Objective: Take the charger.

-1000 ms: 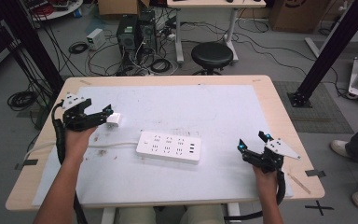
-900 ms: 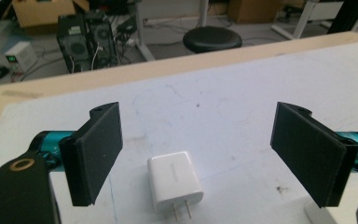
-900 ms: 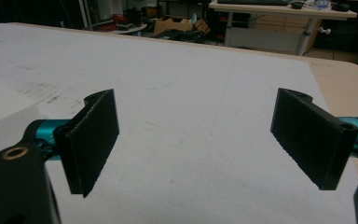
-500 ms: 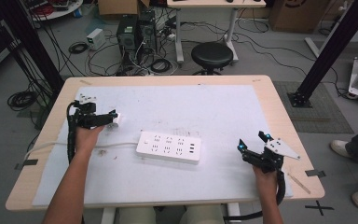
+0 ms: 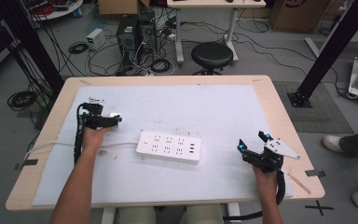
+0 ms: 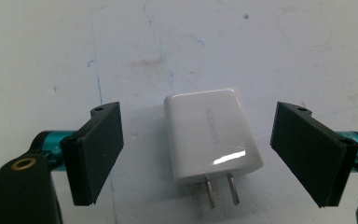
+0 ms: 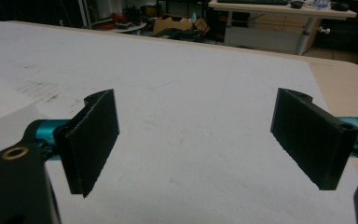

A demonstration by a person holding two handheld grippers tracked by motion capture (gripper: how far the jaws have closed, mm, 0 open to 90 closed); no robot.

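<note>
A white plug adapter (image 6: 212, 135) lies flat on the white mat, its two prongs pointing toward the camera. My left gripper (image 6: 209, 156) is open, one jaw on each side of the adapter with a gap on both sides. In the high view the left gripper (image 5: 113, 120) sits over the adapter (image 5: 115, 115) at the table's left. A white power strip (image 5: 168, 146) lies mid-table. My right gripper (image 5: 252, 144) rests open near the front right, nothing between its jaws (image 7: 200, 144).
The power strip's white cable (image 5: 51, 145) runs left off the table edge. The wooden table (image 5: 279, 102) carries a white mat. A stool (image 5: 211, 55) and tangled floor cables stand beyond the far edge. The strip's corner (image 7: 0, 116) shows at the left of the right gripper view.
My left gripper has swung around and come down over the adapter, which now lies on the mat between open jaws. The right gripper has stayed put.
</note>
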